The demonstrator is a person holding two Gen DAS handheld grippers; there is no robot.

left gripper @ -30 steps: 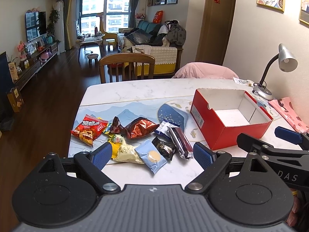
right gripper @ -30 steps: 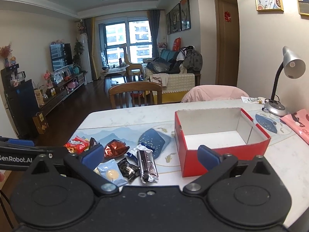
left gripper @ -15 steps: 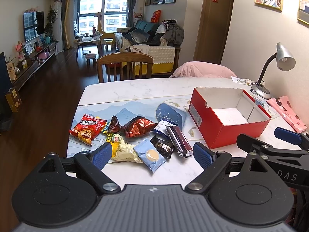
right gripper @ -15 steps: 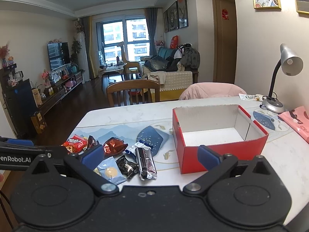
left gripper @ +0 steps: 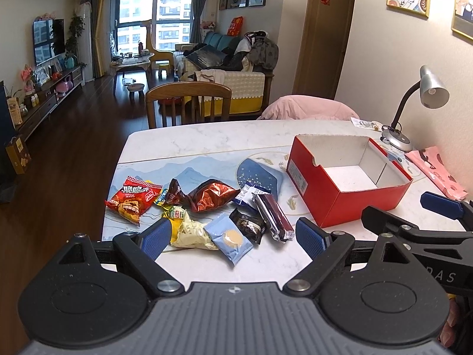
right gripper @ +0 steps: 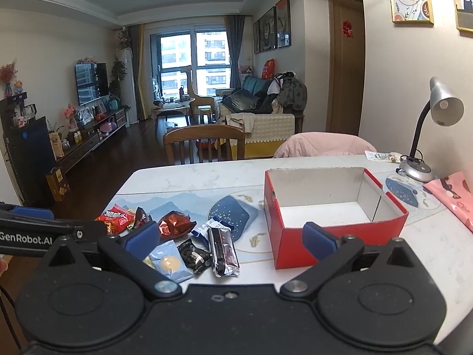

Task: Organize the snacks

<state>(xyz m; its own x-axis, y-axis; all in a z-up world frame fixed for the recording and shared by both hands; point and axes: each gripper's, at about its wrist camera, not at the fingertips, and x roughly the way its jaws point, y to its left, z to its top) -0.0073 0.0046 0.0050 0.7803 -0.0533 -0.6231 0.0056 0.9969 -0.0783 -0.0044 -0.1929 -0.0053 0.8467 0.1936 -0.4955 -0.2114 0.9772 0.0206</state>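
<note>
Left tool (left gripper: 233,236): I see both blue pads spread wide apart, nothing between them; it hovers over the near table edge, aimed at the snack pile.
Right tool (right gripper: 229,238): fingers apart too, nothing held; it sits low at the near edge, between the snacks and the box.
Table (left gripper: 207,136): white marble top with a blue mountain-print mat under the snacks.
Red box (left gripper: 348,177): open top, white inside, nothing in it that I can see; stands right of the snacks, apart from them.
Snack pile: all loose on the table, left of the box, none inside it.
Red chip bag (left gripper: 133,199): far left of the pile, lying flat.
Shiny dark-red bag (left gripper: 211,195): middle of the pile, crumpled, just right of a small dark wrapper (left gripper: 174,192).
Pale yellow packet (left gripper: 193,232): near edge, just beside the left tool's left pad.
Light blue packet (left gripper: 230,238): near edge, yellow round print facing up, between the yellow packet and the black packet.
Black packet (left gripper: 247,224): small, touching the light blue one.
Silver-and-maroon bar (left gripper: 273,217): long, lying right of the black packet, closest snack to the box.
Blue-white packet (left gripper: 246,192): partly under the bar's far end.
Desk lamp (left gripper: 419,103): far right by the wall, beyond the box.
Pink pouch (left gripper: 434,168): right table edge, near the lamp base.
Wooden chair (left gripper: 187,103): at the far side of the table.
</note>
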